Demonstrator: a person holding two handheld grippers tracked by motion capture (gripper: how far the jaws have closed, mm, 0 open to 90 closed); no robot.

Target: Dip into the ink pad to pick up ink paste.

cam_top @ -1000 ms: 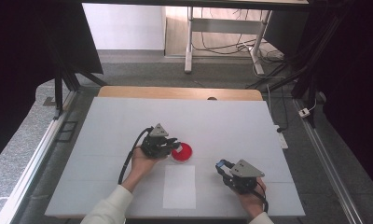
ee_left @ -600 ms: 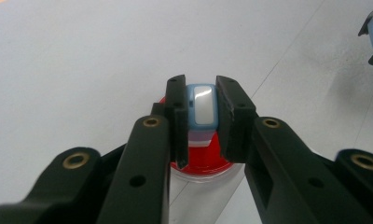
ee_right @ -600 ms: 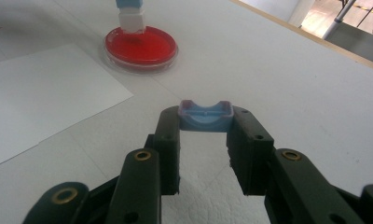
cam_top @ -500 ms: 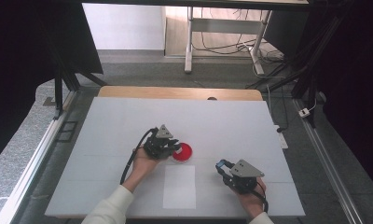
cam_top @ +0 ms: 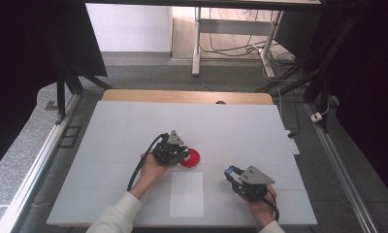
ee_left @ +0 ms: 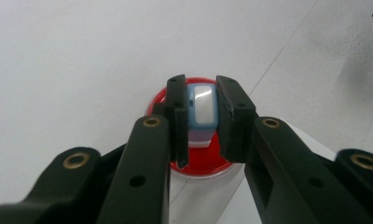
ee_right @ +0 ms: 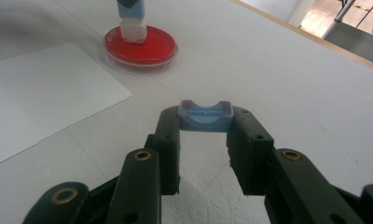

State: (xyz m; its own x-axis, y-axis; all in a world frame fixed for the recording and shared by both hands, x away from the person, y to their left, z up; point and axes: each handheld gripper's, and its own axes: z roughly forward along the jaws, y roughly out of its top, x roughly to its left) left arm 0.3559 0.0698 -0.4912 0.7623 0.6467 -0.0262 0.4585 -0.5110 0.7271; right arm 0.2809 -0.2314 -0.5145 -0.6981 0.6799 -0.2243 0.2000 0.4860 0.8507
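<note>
While the left gripper [cam_top: 178, 154] stands over the red dish [cam_top: 191, 158] near the middle of the table [cam_top: 124, 126], its jaws are clamped on a small blue and white stamp [ee_left: 202, 106], held upright with its white foot resting in the dish. In the left gripper view the stamp's long axis runs straight down from between the fingers [ee_left: 177, 100] into the red ink, so it sits squarely below the grip rather than off to a side.

Over at the near right, the right gripper [cam_top: 232, 174] is clenched on a blue cap [ee_right: 206, 115], carried just above the table, well apart from the dish. Its hollow side faces up in the right gripper view.

A white sheet of paper [cam_top: 187, 194] lies flat on the near side of the dish, between the two hands, its far edge just beside the dish rim. That is the relation the coming move likely hangs on: the paper lies nearer the person than the stamp, and the left hand [cam_top: 152, 169] is the one holding the stamp, so a lift and a short pull toward the near edge would bring the inked foot over the sheet.
</note>
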